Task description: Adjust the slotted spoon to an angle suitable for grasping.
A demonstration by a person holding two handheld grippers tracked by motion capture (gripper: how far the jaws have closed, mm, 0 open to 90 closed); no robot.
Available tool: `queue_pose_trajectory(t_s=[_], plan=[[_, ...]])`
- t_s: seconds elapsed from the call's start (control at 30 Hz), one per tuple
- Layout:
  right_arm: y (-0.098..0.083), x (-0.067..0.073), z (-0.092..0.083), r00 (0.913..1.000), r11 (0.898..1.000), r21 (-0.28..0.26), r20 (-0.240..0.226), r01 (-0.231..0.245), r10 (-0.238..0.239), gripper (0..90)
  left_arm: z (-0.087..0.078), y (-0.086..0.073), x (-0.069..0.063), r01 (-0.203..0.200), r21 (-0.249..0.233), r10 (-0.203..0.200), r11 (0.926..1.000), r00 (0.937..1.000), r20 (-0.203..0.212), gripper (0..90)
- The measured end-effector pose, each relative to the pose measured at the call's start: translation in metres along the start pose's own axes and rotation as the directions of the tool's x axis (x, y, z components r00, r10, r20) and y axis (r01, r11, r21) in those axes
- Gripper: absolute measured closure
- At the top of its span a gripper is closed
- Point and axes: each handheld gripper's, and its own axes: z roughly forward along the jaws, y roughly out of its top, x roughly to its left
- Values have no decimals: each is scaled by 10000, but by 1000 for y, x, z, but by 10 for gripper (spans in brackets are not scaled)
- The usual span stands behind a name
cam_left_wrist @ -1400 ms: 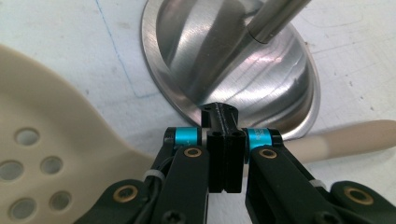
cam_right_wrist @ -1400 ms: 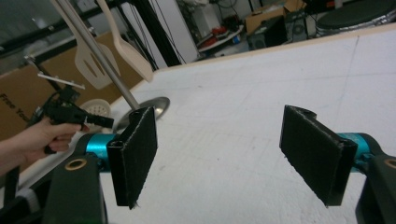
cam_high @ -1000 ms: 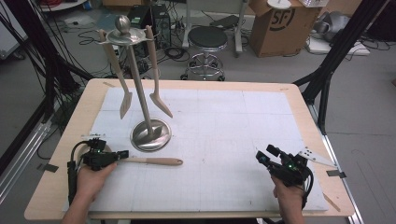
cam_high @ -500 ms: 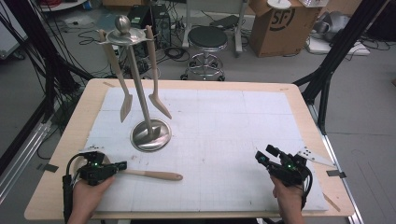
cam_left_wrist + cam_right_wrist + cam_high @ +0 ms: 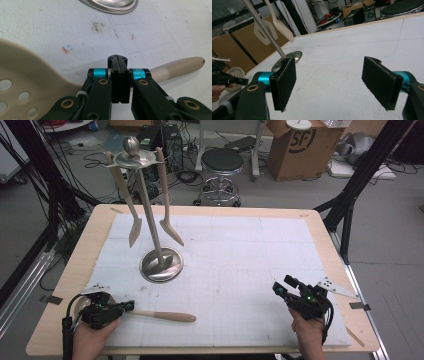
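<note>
Left gripper (image 5: 127,306) clamped on slotted spoon (image 5: 160,315) neck — right gripper (image 5: 280,289) w/ jaws wide, nothing between.

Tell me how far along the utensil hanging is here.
Done: two utensils already hang on the rack. In hand: the left gripper is shut on the slotted spoon, which lies low over the mat. Left: lifting it and hooking it on the rack. The right gripper rests open.

Even bright light, soft shadows, blurred close-ups
</note>
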Motion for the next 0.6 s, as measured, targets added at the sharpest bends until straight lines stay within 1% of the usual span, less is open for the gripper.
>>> queue_pose_trajectory(t_s=[0.1,0.17,0.2,0.27,0.33,0.4,0.43,0.5,0.53,0.57,0.6], plan=[[0,-1,-1,10000,10000,-12,47,44,-44,268,-1,-2,1,78,-39,-78,10000,9999,105,900],[1,-1,-1,10000,10000,-31,62,-44,44,268,-1,-2,2,127,-40,-126,9999,9999,103,900],[1,-1,-1,10000,10000,-69,73,-7,8,268,0,-2,2,150,-54,-150,9999,9998,116,900],[1,-1,-2,9999,10000,-91,107,11,-10,268,1,-4,3,214,-258,-211,9994,9997,114,900],[1,0,-2,9999,9999,-102,109,-24,25,269,0,-5,3,295,-651,-283,9974,9994,197,900],[1,-1,-2,10000,9999,-135,98,10,-9,269,-4,-5,-2,178,-942,-166,9954,9998,133,900],[1,-1,-3,10000,9999,-110,95,-13,14,268,-5,-6,-6,100,-999,-80,9950,9998,205,900],[1,-1,-2,10000,9999,-100,84,-12,13,268,-4,-9,-16,-79,-929,125,9956,9988,483,900],[1,-1,-2,10000,9999,-101,70,-12,12,268,-1,-11,-22,-95,-864,157,9962,9974,709,900],[1,-1,-2,10000,9999,-103,68,16,-15,268,1,-14,-28,-83,-819,168,9966,9944,1045,900],[1,0,-2,10000,9999,-96,62,29,-29,268,5,-16,-34,-171,-705,265,9974,9906,1339,900]])
